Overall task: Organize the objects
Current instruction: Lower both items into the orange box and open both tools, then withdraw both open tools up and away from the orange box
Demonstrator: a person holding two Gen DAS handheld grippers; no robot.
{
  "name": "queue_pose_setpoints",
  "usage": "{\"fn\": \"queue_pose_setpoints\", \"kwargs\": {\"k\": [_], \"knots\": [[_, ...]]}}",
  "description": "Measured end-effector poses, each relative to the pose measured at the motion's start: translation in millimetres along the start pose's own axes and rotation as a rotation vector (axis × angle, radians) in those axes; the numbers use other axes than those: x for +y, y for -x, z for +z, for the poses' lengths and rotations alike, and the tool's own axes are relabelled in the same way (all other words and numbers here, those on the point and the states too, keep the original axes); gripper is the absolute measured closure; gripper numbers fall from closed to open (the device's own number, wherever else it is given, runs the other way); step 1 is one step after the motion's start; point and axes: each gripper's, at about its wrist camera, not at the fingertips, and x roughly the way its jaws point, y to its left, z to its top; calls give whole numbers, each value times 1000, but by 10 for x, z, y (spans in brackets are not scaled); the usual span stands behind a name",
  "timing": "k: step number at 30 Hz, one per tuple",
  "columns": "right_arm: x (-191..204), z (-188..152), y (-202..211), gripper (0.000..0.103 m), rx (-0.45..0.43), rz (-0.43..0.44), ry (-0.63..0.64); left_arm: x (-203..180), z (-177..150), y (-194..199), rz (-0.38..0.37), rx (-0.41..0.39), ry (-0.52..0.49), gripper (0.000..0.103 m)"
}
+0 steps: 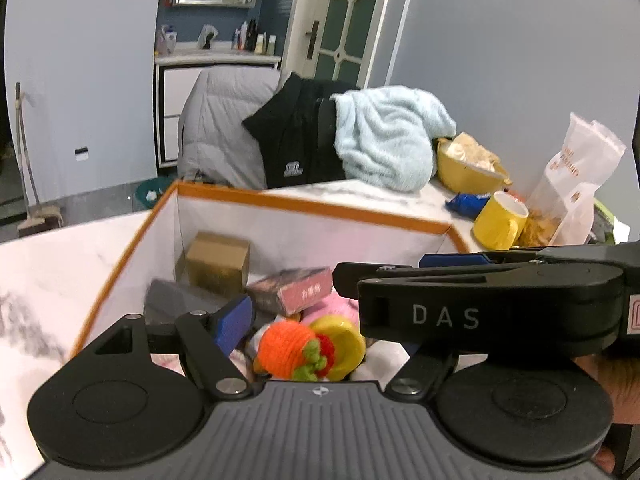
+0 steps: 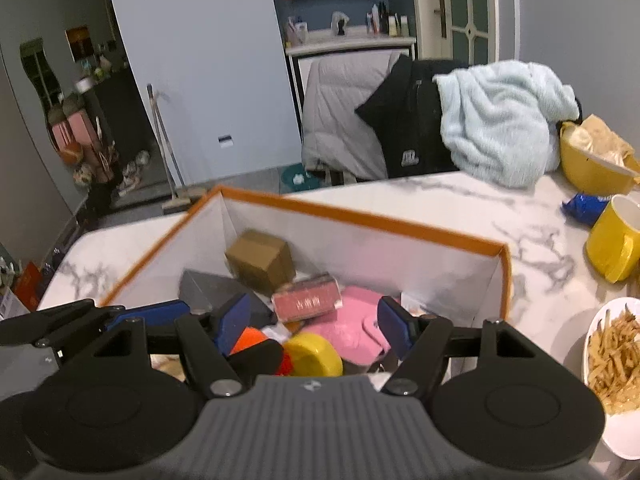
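An orange-rimmed white box (image 1: 316, 205) (image 2: 360, 218) stands on the marble table. Inside lie a brown carton (image 1: 218, 266) (image 2: 262, 260), a pink-red packet (image 1: 292, 290) (image 2: 308, 302), a pink cloth (image 2: 352, 332), a yellow cup (image 1: 340, 344) (image 2: 314, 354) and an orange knitted fruit (image 1: 286, 344). My left gripper (image 1: 320, 332) is open and empty above the box; only its left finger (image 1: 234, 326) shows, the right gripper's body hides the other. My right gripper (image 2: 314, 322) is open and empty above the same pile.
On the table to the right stand a yellow mug (image 1: 500, 220) (image 2: 616, 240), a yellow bowl (image 1: 468, 172), a blue wrapper (image 2: 584, 204), a paper bag (image 1: 572, 184) and a plate of fries (image 2: 616, 360). A light blue towel (image 2: 500, 120) and jackets hang behind.
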Motion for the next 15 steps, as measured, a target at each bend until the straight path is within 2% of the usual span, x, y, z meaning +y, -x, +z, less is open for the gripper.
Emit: {"fn": "queue_pose_setpoints", "kwargs": {"k": [10,15], "knots": [[36,175,558,25,-95,34,-8,-141,222,441,-46,-66,-20,16],[38,134,912,13,-156,67,-13,-305,242,768,-41,-99,-77,16]]}}
